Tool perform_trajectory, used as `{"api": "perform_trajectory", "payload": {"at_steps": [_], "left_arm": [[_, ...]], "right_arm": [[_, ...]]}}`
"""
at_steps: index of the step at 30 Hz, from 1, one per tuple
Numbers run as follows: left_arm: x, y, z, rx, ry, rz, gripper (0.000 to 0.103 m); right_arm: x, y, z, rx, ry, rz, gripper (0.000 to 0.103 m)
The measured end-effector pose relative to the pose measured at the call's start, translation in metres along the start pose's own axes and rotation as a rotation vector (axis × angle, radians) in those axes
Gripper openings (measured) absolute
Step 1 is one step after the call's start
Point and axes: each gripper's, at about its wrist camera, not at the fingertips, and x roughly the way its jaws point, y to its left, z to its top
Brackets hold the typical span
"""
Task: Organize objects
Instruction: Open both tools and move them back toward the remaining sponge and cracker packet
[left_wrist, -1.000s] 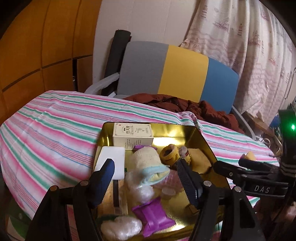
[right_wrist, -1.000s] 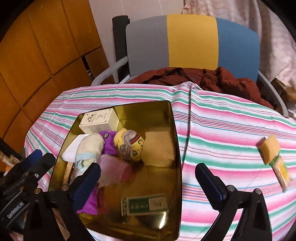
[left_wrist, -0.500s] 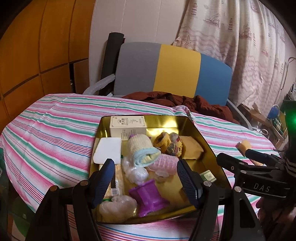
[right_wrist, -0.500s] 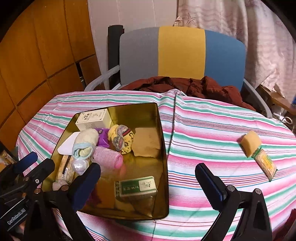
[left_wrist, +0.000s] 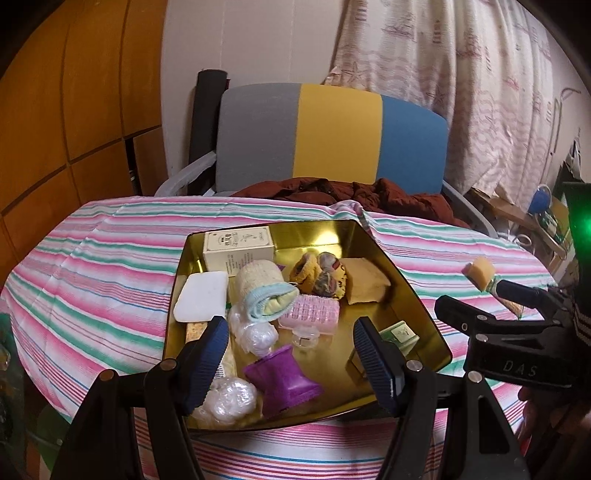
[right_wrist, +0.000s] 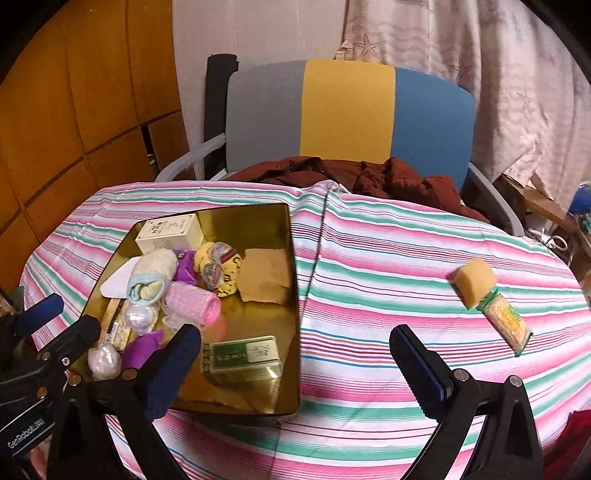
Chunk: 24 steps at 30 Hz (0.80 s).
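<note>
While both grippers hang above the near edge of the striped tablecloth (right_wrist: 388, 266), the gold tray (left_wrist: 406, 291) serves as the landmark for everything else. The left gripper (left_wrist: 290, 350) is spread wide with nothing between its fingers, over the tray's near half. The right gripper (right_wrist: 295, 362) is also spread wide and empty, with one finger over the tray's near right corner and the other over bare cloth to the right of the tray.

Inside the tray, a cream box (left_wrist: 238, 249) sits in the far left corner, and a white pad (left_wrist: 201, 297) lies just in front of it along the left wall. A rolled sock (left_wrist: 266, 295) lies at the middle, touching a pink roll (left_wrist: 310, 314) on its right. A yellow knitted toy (left_wrist: 319, 275) sits behind the pink roll, with a brown paper piece (left_wrist: 364, 280) beside it near the right wall. A purple spool (left_wrist: 282, 378) stands toward the near wall, between a plastic-wrapped lump (left_wrist: 225, 400) and a green box (right_wrist: 243, 356) in the near right corner.

Well to the right of the tray, a yellow sponge (right_wrist: 474, 282) lies on the cloth, touching a packet of yellow grains (right_wrist: 506, 323). Behind the tray, a grey, yellow and blue chair (right_wrist: 347, 110) holds a dark red jacket (right_wrist: 369, 173) at the table's far edge.
</note>
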Motion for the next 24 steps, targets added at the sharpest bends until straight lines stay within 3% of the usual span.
{"api": "perform_trajectory", "payload": {"at_steps": [13,24], "left_arm": [[-0.001,-0.038,0.004,0.142,-0.009,-0.036,0.071],[0.005,-0.063,0.006,0.198,0.002,-0.07,0.071]], "right_arm": [[0.003,-0.037,-0.002,0.034,0.022,-0.049,0.103],[0.001,-0.069,0.002,0.039,0.03,-0.097,0.103]]}}
